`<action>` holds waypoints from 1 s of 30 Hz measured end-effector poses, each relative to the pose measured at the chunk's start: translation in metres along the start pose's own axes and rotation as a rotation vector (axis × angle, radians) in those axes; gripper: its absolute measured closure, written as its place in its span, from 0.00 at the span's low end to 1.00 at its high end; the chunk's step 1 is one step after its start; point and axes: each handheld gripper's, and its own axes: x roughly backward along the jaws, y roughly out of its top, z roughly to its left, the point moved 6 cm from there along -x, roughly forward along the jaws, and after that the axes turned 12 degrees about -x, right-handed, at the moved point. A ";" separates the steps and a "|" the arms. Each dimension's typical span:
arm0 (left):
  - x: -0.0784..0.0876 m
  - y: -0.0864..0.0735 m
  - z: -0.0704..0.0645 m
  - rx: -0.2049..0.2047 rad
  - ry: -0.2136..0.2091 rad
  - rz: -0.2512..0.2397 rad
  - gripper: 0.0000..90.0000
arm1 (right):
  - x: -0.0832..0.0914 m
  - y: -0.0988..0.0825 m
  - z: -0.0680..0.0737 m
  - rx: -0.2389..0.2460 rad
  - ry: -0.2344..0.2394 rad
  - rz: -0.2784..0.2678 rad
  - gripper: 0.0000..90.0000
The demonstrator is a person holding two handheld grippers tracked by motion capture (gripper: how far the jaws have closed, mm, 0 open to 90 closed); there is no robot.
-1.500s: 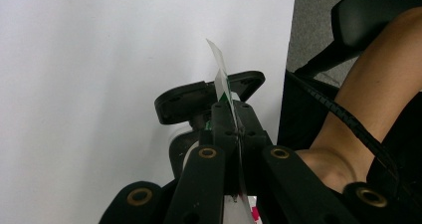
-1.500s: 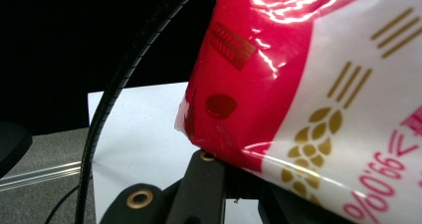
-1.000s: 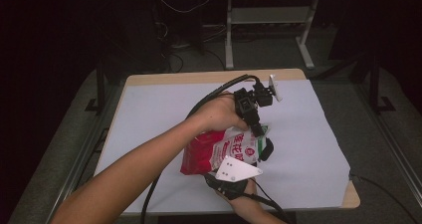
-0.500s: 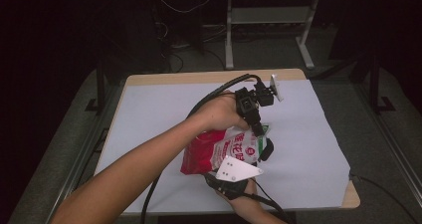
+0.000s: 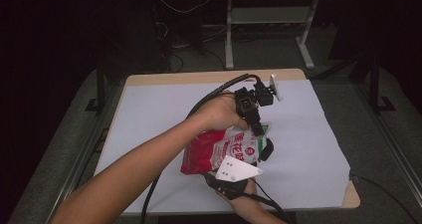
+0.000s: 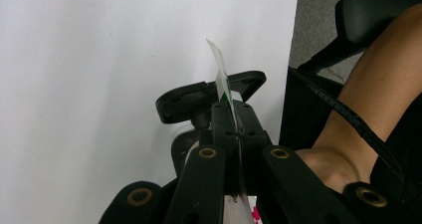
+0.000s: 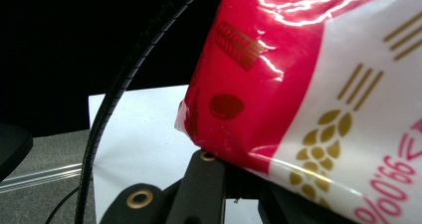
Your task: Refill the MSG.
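While both grippers hold the bag, it sits mid-table on the white sheet, slightly lifted at the far end, I judge. High view: left gripper pinches the bag's far top edge, right gripper clamps its near edge. Bag looks like a soft, filled plastic pouch: floppy, glossy, likely slippery, moderate weight, so it will sag between grips. Best holds are the flat sealed seams, not the bulging middle. Plenty of bare sheet left and right; table edge is close on the near side.

Left gripper view: jaws closed on a thin film seam, edge-on. Thin, could tear or slip out if pulled hard.

Right gripper view: jaws closed on the bag's red corner; film wrinkles at the pinch. A cable runs close by, snag risk.
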 end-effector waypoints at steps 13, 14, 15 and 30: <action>0.001 -0.001 0.001 0.000 0.006 0.002 1.00 | 0.000 0.001 0.001 0.001 0.002 -0.001 1.00; 0.001 -0.001 0.001 0.003 0.005 0.003 1.00 | 0.000 0.001 0.001 0.001 0.003 -0.001 1.00; 0.001 -0.001 0.001 0.003 0.005 0.004 1.00 | 0.000 0.001 0.001 0.002 0.002 -0.002 1.00; 0.000 0.000 0.001 0.001 0.008 0.014 1.00 | -0.001 0.002 0.001 -0.006 0.005 -0.011 1.00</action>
